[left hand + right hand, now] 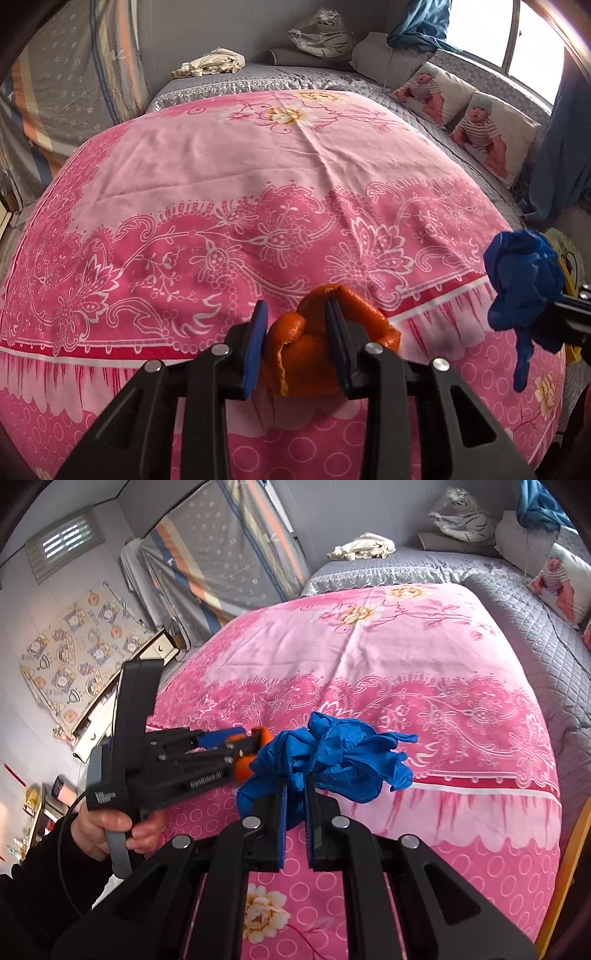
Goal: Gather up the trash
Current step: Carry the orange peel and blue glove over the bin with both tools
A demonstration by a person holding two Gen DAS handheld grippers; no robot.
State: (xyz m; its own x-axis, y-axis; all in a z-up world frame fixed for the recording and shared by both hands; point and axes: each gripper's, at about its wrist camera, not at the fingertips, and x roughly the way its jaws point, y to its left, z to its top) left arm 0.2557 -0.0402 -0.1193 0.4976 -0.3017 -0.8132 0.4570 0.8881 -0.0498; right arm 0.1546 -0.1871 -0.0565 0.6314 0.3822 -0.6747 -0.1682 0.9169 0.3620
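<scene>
My left gripper (295,314) is shut on a curled orange peel (295,350) and holds it above the near end of the pink floral bedspread (258,177). My right gripper (295,786) is shut on a crumpled blue glove (332,753), also held above the bedspread (406,657). The blue glove shows at the right edge of the left wrist view (524,284). The left gripper with the orange peel (258,738) shows at the left of the right wrist view, close beside the glove.
Grey quilted bedding (461,110) lies beyond the pink spread, with two baby-print pillows (484,136), a cream cloth (210,62) and a bagged bundle (321,33) at the far end. A folded mattress (229,554) leans on the left wall.
</scene>
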